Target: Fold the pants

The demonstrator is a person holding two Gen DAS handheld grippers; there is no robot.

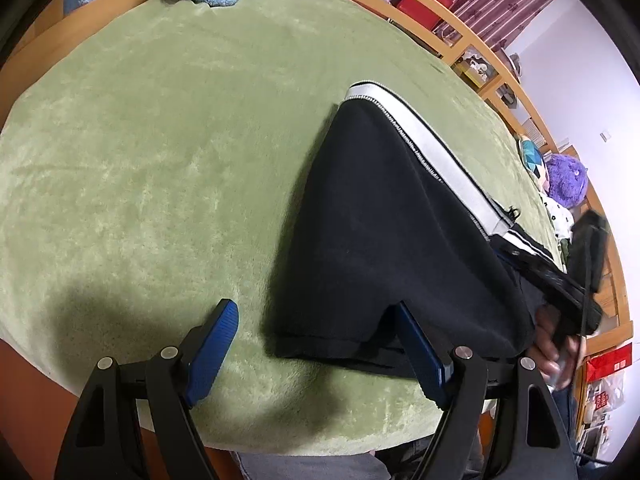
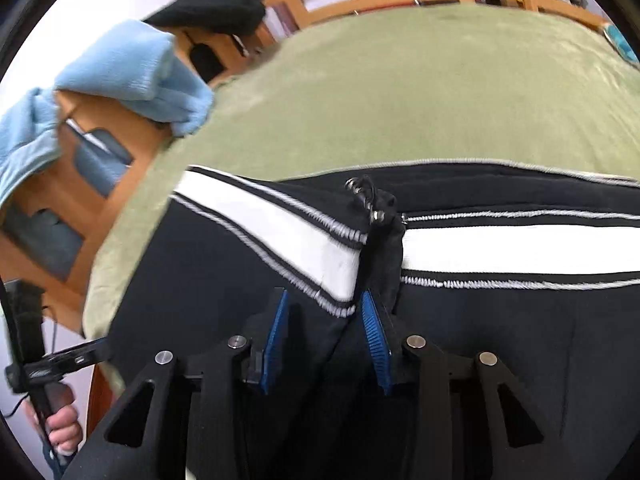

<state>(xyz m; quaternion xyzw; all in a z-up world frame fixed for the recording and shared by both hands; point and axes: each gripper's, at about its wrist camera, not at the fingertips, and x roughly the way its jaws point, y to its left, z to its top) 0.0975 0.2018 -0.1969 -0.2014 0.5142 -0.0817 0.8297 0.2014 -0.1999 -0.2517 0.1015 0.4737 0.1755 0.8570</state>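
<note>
Black pants [image 1: 380,232] with a white side stripe [image 1: 436,152] lie folded on the green blanket [image 1: 160,140]. My left gripper [image 1: 316,320] stands wide open at the pants' near hem. Its left finger rests on bare blanket, and the tip of its right finger [image 1: 424,356] is hidden under the cloth. In the right wrist view the right gripper [image 2: 326,320] hangs low over the pants [image 2: 500,340] at the white stripe [image 2: 500,248] near the drawstring [image 2: 368,196]. Its blue pads stand apart with a ridge of black cloth between them. The picture is motion-blurred.
A light blue cloth [image 2: 132,72] lies at the blanket's far edge over a wooden chair [image 2: 48,208]. Wooden shelving [image 1: 452,16] runs along the far side, with a purple plush toy [image 1: 566,180] at the right. A hand [image 2: 60,428] grips the left tool's handle.
</note>
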